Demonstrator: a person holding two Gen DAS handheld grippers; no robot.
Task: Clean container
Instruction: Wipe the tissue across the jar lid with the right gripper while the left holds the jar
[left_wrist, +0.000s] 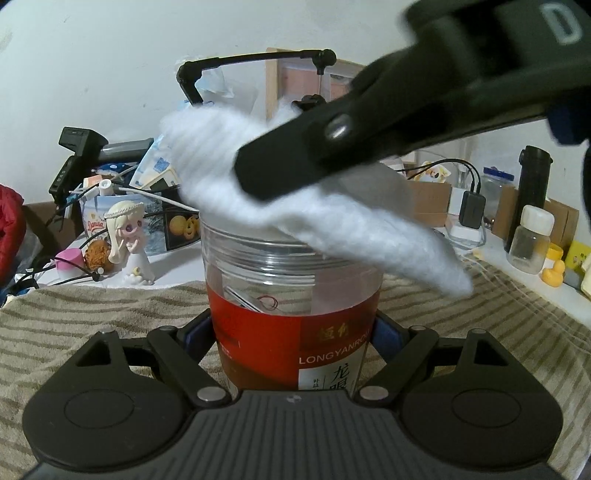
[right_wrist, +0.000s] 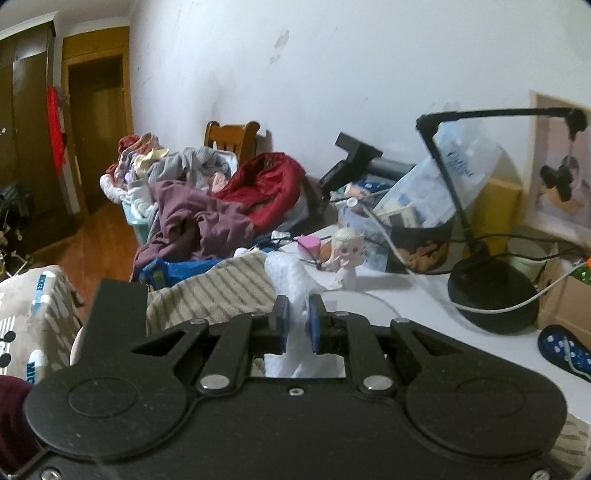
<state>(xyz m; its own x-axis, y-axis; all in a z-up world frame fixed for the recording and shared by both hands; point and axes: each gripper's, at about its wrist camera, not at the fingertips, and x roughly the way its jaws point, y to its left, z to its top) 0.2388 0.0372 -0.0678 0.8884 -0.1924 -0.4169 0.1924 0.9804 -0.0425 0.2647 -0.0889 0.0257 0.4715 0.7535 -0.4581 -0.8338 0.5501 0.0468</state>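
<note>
A clear plastic container (left_wrist: 291, 295) with a red label stands upright on a striped towel (left_wrist: 92, 317). My left gripper (left_wrist: 293, 332) is shut on the container, its blue pads pressing the container's two sides. My right gripper (right_wrist: 296, 325) is shut on a white cloth (right_wrist: 291, 284). In the left wrist view the right gripper's black finger (left_wrist: 314, 147) comes in from the upper right and holds the white cloth (left_wrist: 332, 218) over the container's open mouth. The cloth hides part of the rim.
A doll figurine (left_wrist: 129, 240), a cookie box (left_wrist: 99, 221) and cables crowd the desk behind the container. A black lamp (right_wrist: 491, 291) stands at the back. A small bottle (left_wrist: 530, 240), a black flask (left_wrist: 532, 192) and a yellow duck (left_wrist: 554, 273) are at right. Clothes (right_wrist: 221, 199) pile up at left.
</note>
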